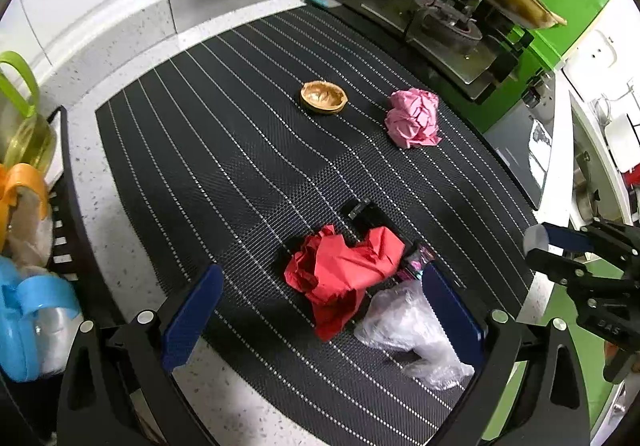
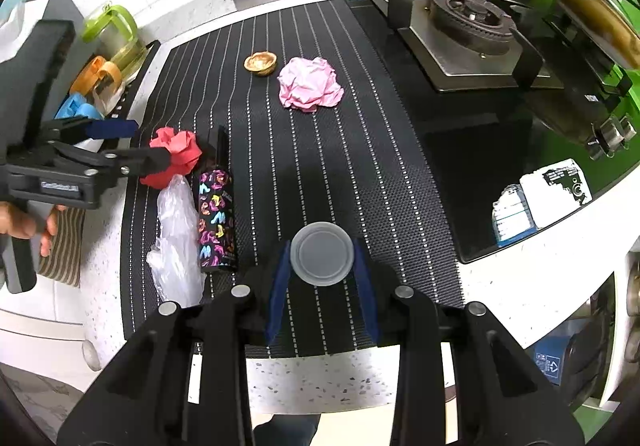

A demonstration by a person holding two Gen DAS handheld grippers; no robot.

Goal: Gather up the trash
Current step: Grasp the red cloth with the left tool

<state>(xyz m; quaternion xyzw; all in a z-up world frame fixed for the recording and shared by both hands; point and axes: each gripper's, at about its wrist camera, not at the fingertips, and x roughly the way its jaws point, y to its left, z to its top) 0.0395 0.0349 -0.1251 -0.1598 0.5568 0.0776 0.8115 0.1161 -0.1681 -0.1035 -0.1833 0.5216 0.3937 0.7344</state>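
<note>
- My right tongs (image 2: 322,258) are clenched on a clear plastic lid (image 2: 322,254), 1 blue pad on each side of its rim, jaws narrowed well under half their spread. The lid looks lifted clear of the mat (image 2: 360,149), near the mat's front edge.
- So I judge the step in hand as carrying this 1st piece off; no bin shows in either view, so I can't say where it goes. The next move calls for keeping the squeeze steady on that thin, slippery rim, or it could pop out sideways.
- My left tongs (image 1: 320,294) are released, jaws spread wide, poised over the red paper (image 1: 340,270) at the mat's left front part. The pads straddle it but don't press on it; whether either one brushes it I cannot tell.
- Next for the left, as I see it: come down and close on the red wad, which should crush easily.
- Just beside the red paper lie a clear bag (image 1: 404,330) and a dark patterned box (image 2: 216,221), both touching or nearly touching it, so I must take care not to snag them by accident.
- Farther back on the mat, well apart from those 3, sit a pink paper ball (image 2: 310,83) and a small brown shell (image 2: 261,63), both untouched.
- The stove (image 2: 468,33) lies past the mat's right edge.
</note>
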